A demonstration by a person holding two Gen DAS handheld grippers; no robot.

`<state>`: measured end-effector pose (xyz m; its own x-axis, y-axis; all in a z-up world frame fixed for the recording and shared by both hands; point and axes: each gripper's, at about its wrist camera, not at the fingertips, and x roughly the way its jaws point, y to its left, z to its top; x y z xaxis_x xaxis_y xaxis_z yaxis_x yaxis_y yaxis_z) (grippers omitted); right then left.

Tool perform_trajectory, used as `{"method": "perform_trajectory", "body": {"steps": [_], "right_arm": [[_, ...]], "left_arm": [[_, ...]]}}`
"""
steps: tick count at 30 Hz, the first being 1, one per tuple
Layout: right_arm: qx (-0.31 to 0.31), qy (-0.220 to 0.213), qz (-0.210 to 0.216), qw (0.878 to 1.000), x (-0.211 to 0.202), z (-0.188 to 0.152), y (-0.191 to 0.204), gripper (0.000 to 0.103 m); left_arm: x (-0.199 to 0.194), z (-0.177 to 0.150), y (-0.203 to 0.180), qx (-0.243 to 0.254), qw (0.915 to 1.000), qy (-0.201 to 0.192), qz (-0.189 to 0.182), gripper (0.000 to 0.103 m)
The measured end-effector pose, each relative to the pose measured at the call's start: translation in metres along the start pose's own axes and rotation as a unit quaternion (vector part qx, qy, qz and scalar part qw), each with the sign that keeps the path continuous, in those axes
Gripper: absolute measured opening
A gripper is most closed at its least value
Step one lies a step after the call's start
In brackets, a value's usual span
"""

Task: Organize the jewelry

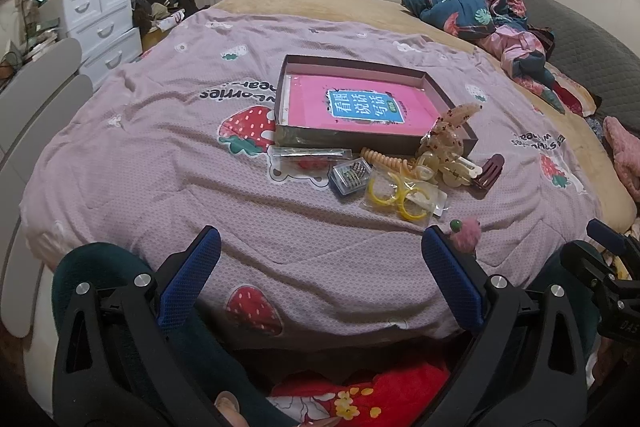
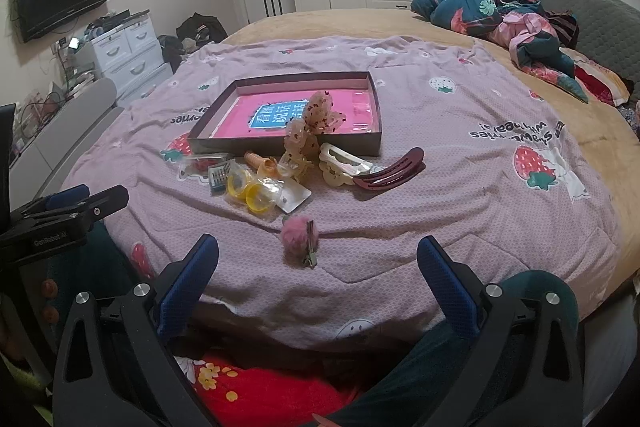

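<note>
On the near edge of the bed, both grippers hang above the pink strawberry-print quilt (image 1: 132, 163), which is soft, finely dotted and creased in shallow folds. Left to right: the left gripper (image 1: 320, 265) has its blue ribbed pads spread wide with nothing between them, and bare quilt runs ahead of it up to the jewelry. Toward the quilt's middle sits a shallow dark cardboard box (image 1: 436, 87), open-topped, with a glossy pink book (image 1: 360, 107) flat inside. Just before the box's near wall lies the cluster: a clear bag with something red (image 1: 304, 159), a small clear case of dark pins (image 1: 351, 175), a coiled orange hair tie (image 1: 382, 158), yellow rings in a clear packet (image 1: 394, 199), a speckled translucent bow clip (image 2: 310, 137) leaning over the box's near wall, a cream claw clip (image 2: 340, 163) and a smooth maroon clip (image 2: 390, 171). Apart from them, nearer the quilt's near edge, a fluffy pink pom-pom clip (image 2: 300, 235) lies alone. The right gripper (image 2: 318, 267) is also spread wide and empty, the pom-pom just ahead of its gap. Open quilt stretches toward the right edge, where tan bedding (image 2: 560, 131) shows.
</note>
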<state>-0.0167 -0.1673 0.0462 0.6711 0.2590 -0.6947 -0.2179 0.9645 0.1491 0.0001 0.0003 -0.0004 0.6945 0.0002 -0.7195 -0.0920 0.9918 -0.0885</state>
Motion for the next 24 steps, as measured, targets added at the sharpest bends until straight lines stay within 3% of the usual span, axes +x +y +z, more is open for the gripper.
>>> {"method": "perform_trajectory", "body": {"steps": [24], "right_arm": [[0.000,-0.002,0.001,1.000,-0.0014,-0.0004,0.0002,0.099]], "left_arm": [[-0.0001,-0.0005,-0.0010,0.003,1.0000,-0.002,0.002,0.094]]}}
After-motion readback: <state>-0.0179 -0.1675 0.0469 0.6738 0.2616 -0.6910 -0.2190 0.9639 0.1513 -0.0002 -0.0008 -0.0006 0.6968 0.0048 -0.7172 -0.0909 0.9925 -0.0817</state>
